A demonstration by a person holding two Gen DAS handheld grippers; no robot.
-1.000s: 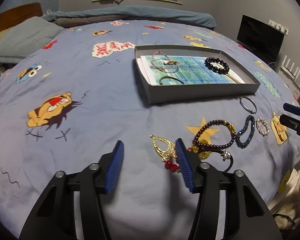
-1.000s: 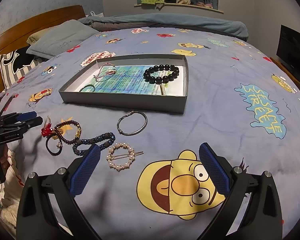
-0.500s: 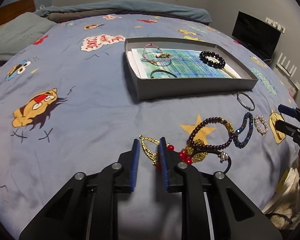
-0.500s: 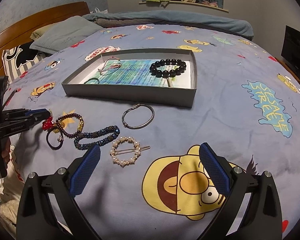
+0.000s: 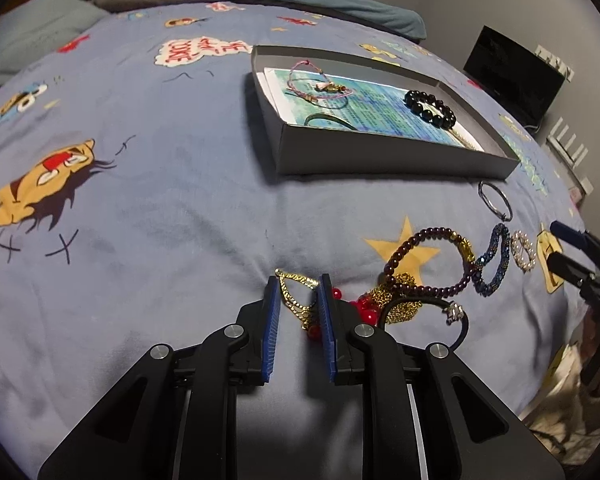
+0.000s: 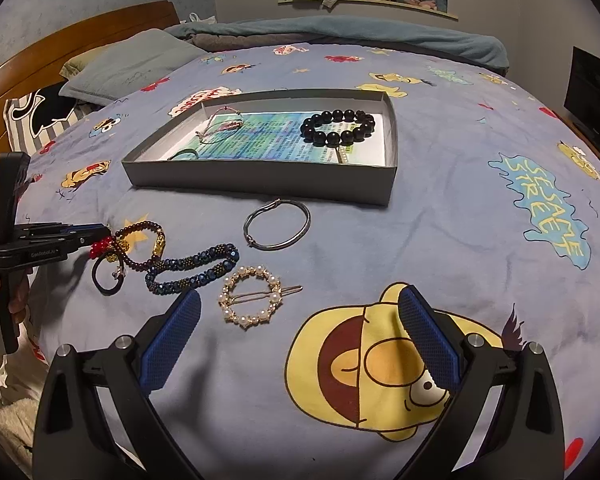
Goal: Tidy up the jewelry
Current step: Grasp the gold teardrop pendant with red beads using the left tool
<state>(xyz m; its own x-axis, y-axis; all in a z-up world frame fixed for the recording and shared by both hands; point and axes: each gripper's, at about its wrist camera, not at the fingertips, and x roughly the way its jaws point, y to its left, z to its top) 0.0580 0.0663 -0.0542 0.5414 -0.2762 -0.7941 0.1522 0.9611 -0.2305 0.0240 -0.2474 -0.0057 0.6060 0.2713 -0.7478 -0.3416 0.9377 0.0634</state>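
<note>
Since a second ago the left gripper (image 5: 298, 294) has narrowed its jaws from wide apart to a slim gap around the gold earring (image 5: 296, 300) and dipped closer to the bedspread (image 5: 160, 208). The earring with its red beads (image 5: 364, 305) lies between the blue pads; whether they truly pinch it I cannot tell, though they seem to press its sides.

The step in hand looks like picking up the earring. Next it likely needs a clean lift and a carry to the grey box (image 5: 380, 160), which already holds a black bead bracelet (image 5: 430, 107) and a pink cord bracelet (image 5: 316, 84).

The red beads touch a gold chain (image 5: 396, 292) and a black hair tie (image 5: 456, 320), so a snag is possible. The purple bracelet (image 6: 140, 248), blue bracelet (image 6: 192, 268), pearl clip (image 6: 252, 298) and metal bangle (image 6: 278, 229) wait nearby. The right gripper (image 6: 300, 328) hovers wide and empty.
</note>
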